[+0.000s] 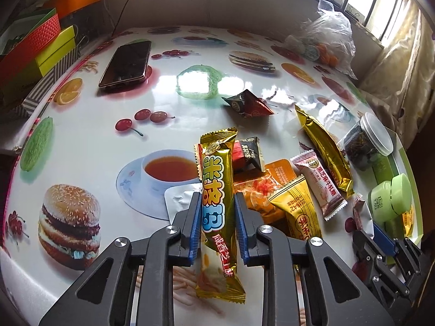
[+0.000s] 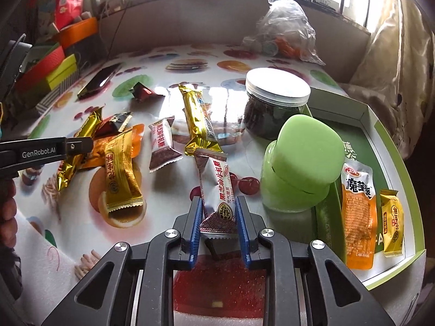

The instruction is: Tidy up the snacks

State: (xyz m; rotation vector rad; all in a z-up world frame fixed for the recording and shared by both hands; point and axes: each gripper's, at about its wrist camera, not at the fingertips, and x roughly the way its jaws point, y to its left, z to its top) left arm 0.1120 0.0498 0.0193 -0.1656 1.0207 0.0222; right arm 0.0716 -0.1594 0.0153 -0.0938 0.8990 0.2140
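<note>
The left hand-held gripper (image 1: 217,217) is clamped on a gold bar (image 1: 216,190) lying on the desk (image 1: 89,146). The right hand-held gripper (image 2: 218,217) is clamped on a white candy (image 2: 216,190) beside the green box (image 2: 391,146), which holds a jar (image 2: 274,108), a green tub (image 2: 301,160) and two packets.

Bare tabletop (image 1: 89,146) leftward; green jar (image 2: 301,157) blocking the box (image 2: 391,141).
</note>
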